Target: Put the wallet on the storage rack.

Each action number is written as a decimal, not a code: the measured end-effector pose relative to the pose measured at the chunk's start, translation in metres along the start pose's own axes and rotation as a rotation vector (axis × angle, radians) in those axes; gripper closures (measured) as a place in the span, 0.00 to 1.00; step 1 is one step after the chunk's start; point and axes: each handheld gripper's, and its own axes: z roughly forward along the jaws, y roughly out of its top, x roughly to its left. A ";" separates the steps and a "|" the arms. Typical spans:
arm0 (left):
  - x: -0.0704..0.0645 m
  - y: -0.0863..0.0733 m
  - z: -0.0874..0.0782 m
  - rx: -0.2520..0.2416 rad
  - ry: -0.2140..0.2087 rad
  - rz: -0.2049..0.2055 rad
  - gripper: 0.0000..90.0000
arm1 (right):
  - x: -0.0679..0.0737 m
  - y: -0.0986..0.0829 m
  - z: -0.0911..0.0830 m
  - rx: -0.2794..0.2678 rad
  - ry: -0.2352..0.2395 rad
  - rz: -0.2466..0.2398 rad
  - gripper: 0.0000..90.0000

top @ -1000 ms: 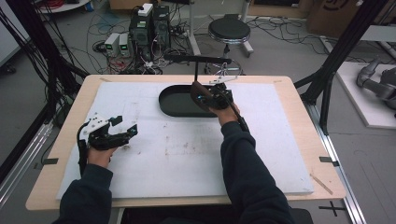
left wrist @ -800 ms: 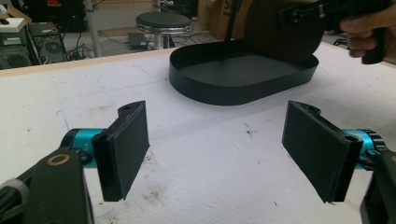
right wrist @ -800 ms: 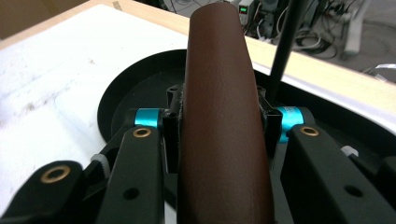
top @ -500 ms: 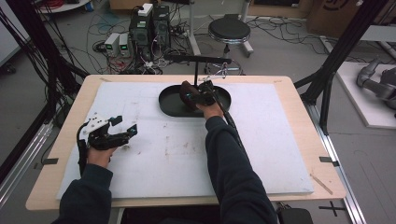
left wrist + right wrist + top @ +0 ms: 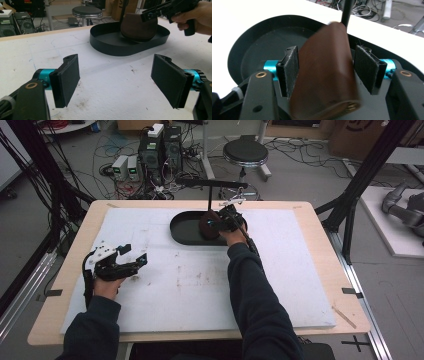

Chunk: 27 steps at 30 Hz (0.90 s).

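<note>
A brown, rounded leather-like pouch (image 5: pixel 324 75) is seen between the jaws of the right gripper (image 5: pixel 222 223), above the floor of a black oval metal tray (image 5: pixel 182 232) that lies on the far middle of the white foam-covered table (image 5: pixel 300 285). In the right gripper view the pouch is blurred; one pad (image 5: pixel 290 72) is touching its side, while a narrow gap shows between the pouch and the other pad, so the jaws are set around it and a firm grip cannot be confirmed. A thin black upright rod (image 5: pixel 345 11) rises just behind the pouch, and in the high view it carries a black horizontal bar (image 5: pixel 210 182) over the tray.

The left gripper (image 5: pixel 131 263) is held low over the near left part of the table, well apart from the tray. Its jaws are spread wide with nothing between them, as the left gripper view shows, where the tray (image 5: pixel 110 47), the pouch (image 5: pixel 137 30) and the right gripper (image 5: pixel 160 11) are seen farther off. A round black stool (image 5: pixel 245 152) stands on the floor beyond the table.
</note>
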 end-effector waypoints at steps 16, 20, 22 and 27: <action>0.000 0.002 -0.003 -0.035 0.007 -0.016 0.22 | -0.019 -0.026 -0.106 -0.040 0.070 -0.093 0.29; -0.001 0.003 -0.003 -0.032 0.001 -0.011 0.21 | -0.023 -0.049 -0.130 -0.039 0.039 -0.094 0.22; -0.002 0.002 -0.002 -0.024 -0.008 -0.014 0.21 | -0.024 -0.062 -0.140 -0.060 0.024 -0.109 0.22; -0.003 0.002 -0.001 -0.016 -0.004 -0.009 0.21 | -0.028 -0.101 -0.167 -0.123 -0.005 -0.100 0.22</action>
